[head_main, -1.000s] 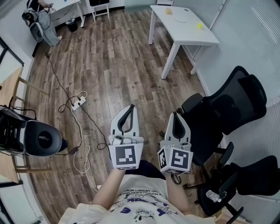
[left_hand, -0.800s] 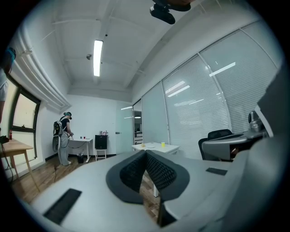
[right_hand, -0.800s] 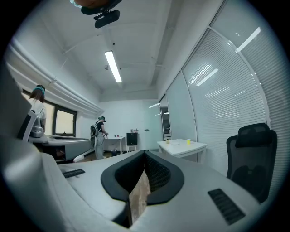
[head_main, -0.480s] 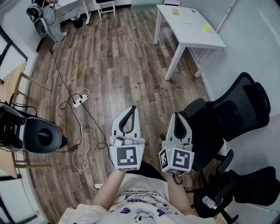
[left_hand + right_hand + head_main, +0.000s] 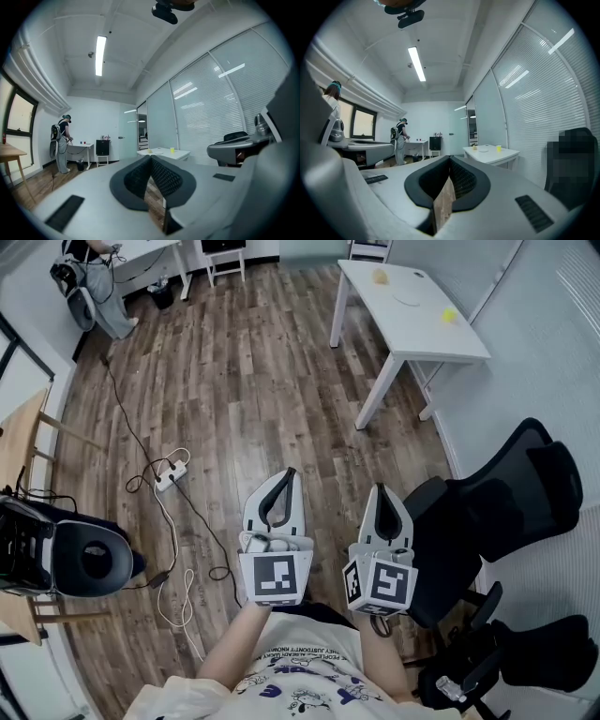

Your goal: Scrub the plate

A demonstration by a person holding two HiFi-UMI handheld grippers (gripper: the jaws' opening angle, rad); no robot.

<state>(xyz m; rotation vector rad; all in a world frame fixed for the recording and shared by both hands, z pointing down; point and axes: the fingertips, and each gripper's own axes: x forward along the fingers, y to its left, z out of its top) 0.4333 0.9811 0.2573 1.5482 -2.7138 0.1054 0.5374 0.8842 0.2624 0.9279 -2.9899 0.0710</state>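
Observation:
A white plate [image 5: 410, 296] lies on the white table [image 5: 427, 332] far ahead at the upper right, with a yellow cup [image 5: 451, 314] and a small yellowish thing [image 5: 379, 277] beside it. My left gripper [image 5: 286, 474] and right gripper [image 5: 381, 489] are held side by side, level over the wooden floor, well short of the table. Both are shut and hold nothing. The left gripper [image 5: 150, 157] view shows the table [image 5: 180, 153], plate [image 5: 159, 150] and cup [image 5: 172, 150] beyond its jaws. Past the right gripper [image 5: 450, 159] the plate [image 5: 483, 149] and cup [image 5: 498, 148] appear too.
Black office chairs [image 5: 506, 474] stand close on the right. A power strip [image 5: 170, 476] with cables trails across the floor at left. A black round seat [image 5: 84, 559] and a wooden table [image 5: 19, 442] sit at the left edge. A person [image 5: 89, 282] stands at a far desk.
Both grippers have moved forward together over the floor towards the white table. The chairs have slid lower in the head view. Neither gripper's jaws have changed.

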